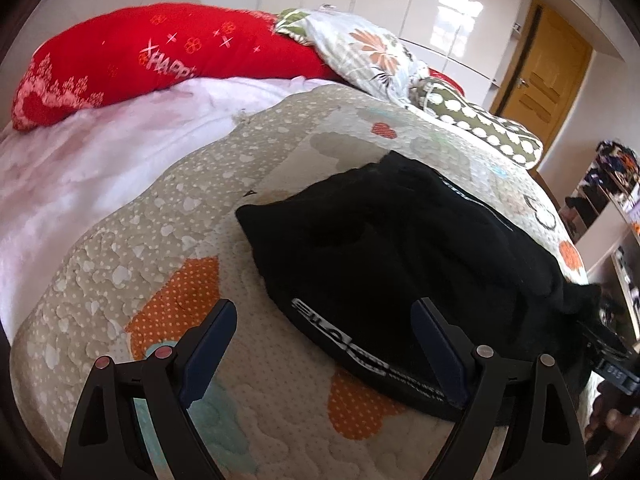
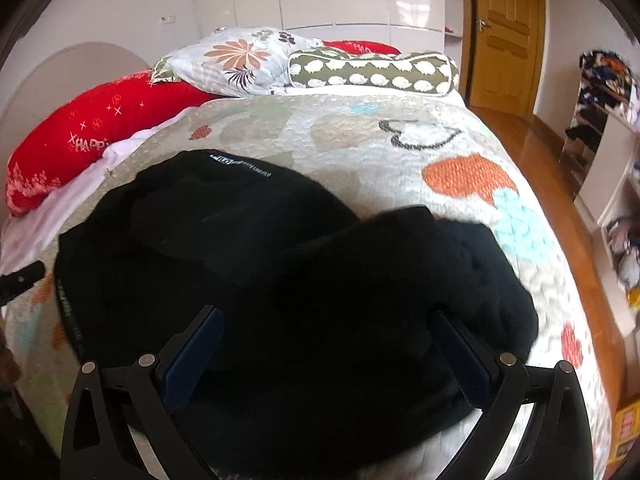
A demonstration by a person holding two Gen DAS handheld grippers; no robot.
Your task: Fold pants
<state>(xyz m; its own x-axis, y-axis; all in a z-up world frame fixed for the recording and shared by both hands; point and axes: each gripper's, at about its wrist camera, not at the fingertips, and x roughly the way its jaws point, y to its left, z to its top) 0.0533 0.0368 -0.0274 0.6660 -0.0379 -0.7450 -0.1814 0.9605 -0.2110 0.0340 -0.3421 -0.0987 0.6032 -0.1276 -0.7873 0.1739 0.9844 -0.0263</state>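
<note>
Black pants [image 1: 400,248] lie bunched on a patterned quilt [image 1: 160,248], their waistband with white lettering toward me. My left gripper [image 1: 324,312] is open and empty, just above the quilt at the waistband's near edge. In the right wrist view the pants [image 2: 256,248] fill the foreground in a folded heap. My right gripper [image 2: 326,320] is open, its fingers either side of the heap and holding nothing. The right gripper's body shows at the left wrist view's right edge [image 1: 612,360].
A red pillow [image 1: 132,60], a floral pillow [image 1: 360,52] and a green dotted bolster [image 1: 480,124] lie at the bed's head. A white blanket [image 1: 80,168] covers the left side. A wooden door [image 2: 504,32], wood floor and cluttered shelves [image 2: 616,160] are on the right.
</note>
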